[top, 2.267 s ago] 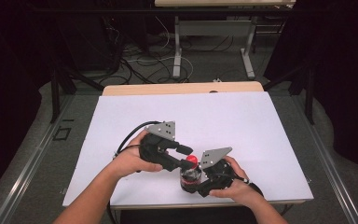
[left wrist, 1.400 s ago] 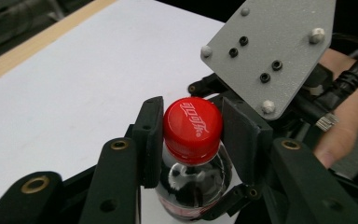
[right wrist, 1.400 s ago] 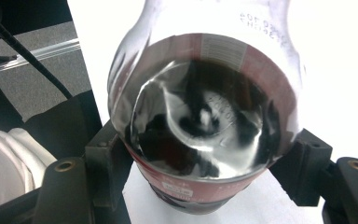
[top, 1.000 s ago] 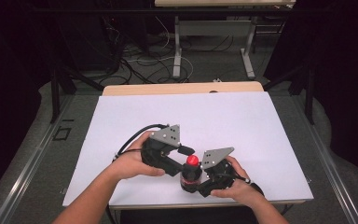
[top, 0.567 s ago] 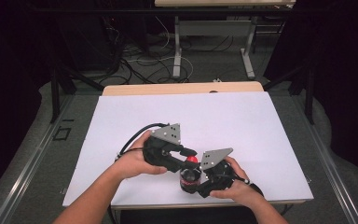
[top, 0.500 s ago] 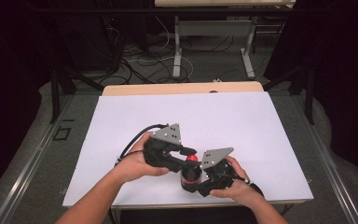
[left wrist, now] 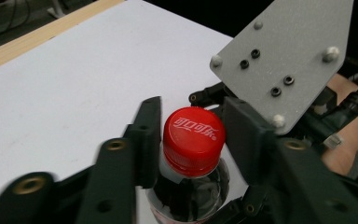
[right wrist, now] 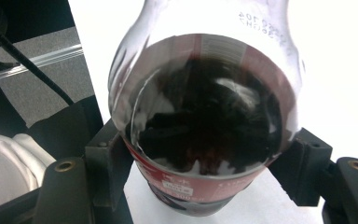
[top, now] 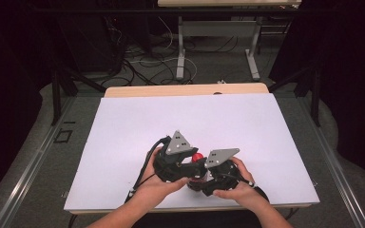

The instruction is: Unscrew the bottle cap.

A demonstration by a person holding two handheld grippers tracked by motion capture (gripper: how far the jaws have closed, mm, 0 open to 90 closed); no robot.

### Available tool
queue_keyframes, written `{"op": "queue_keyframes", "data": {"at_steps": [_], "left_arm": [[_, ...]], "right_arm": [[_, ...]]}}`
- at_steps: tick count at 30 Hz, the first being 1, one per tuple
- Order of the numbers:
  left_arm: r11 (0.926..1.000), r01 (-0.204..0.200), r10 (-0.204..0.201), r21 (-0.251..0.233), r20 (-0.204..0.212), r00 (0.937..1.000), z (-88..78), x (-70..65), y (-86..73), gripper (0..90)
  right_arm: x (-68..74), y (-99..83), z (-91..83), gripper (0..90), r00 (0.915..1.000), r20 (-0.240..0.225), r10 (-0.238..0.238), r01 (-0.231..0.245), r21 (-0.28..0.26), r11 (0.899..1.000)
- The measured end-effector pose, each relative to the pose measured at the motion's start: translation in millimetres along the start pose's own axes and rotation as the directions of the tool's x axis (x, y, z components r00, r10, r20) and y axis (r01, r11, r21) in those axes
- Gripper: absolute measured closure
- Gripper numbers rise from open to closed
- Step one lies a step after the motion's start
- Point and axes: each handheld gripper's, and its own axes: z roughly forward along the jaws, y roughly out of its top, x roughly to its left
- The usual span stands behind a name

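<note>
A cola bottle (right wrist: 205, 116) with dark drink and a red cap (left wrist: 193, 140) stands near the front edge of the white table (top: 185, 118). My right gripper (right wrist: 205, 163) is shut on the bottle's body, one pad pressed against each side. From the left, my left gripper (left wrist: 191, 126) reaches over the bottle's top, its two pads against the sides of the red cap. In the high view the cap (top: 197, 157) peeks out between the left gripper (top: 190, 166) and the right gripper (top: 204, 183). Both hands sit close together.
A wooden strip (top: 185, 89) borders the table's far edge. Beyond it, cables (top: 142, 61) lie on the floor around the metal legs of another table (top: 180, 52). The left gripper's cable (top: 145, 166) loops over the table to the front left.
My left gripper has moved right and closed in over the bottle's top, bringing its jaws around the red cap. The right gripper and the bottle have stayed in place.
</note>
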Motion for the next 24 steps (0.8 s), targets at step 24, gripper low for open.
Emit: {"op": "queue_keyframes", "data": {"at_steps": [24], "left_arm": [[0.9711, -0.237, 0.206, 0.029, 0.398, 0.8939, -2.9, 44.1, 4.7, 61.0]], "right_arm": [[6.4, 0.9, 3.5, 29.0, 0.9952, -0.081, -0.055, 0.055, -0.001, 0.998]]}}
